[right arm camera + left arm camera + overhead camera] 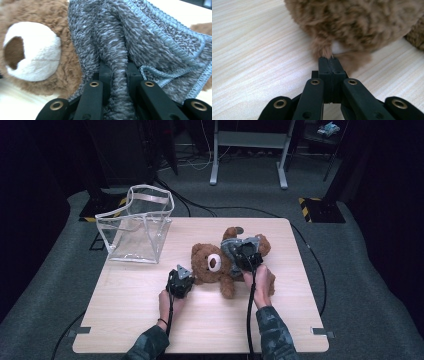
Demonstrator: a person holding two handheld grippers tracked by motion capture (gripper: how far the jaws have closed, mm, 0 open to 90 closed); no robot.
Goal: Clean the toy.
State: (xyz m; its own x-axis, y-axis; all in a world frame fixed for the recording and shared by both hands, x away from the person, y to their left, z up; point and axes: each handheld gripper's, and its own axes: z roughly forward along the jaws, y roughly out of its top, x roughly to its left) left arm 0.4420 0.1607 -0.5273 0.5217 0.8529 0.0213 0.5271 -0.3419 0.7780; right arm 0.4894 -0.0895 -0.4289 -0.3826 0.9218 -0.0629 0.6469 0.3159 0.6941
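Note:
A brown teddy bear [210, 265] lies on the wooden table [130, 310], its white muzzle turned up. My left gripper [190, 280] sits at the left side of the bear's head. In the left gripper view its jaws [328, 59] are shut, with a small tuft of the bear's [357, 22] brown fur pinched at their tips. My right gripper [243, 252] is over the bear's body. Its jaws [118, 67] are shut on a raised fold of the grey fleece cloth [150, 37] that covers the bear [37, 50] next to the muzzle.
A clear plastic bag [137, 227] with white trim stands open at the table's far left corner. Cables trail from both grippers over the near edge. A metal stand [248, 150] and dark equipment stand on the floor beyond the table.

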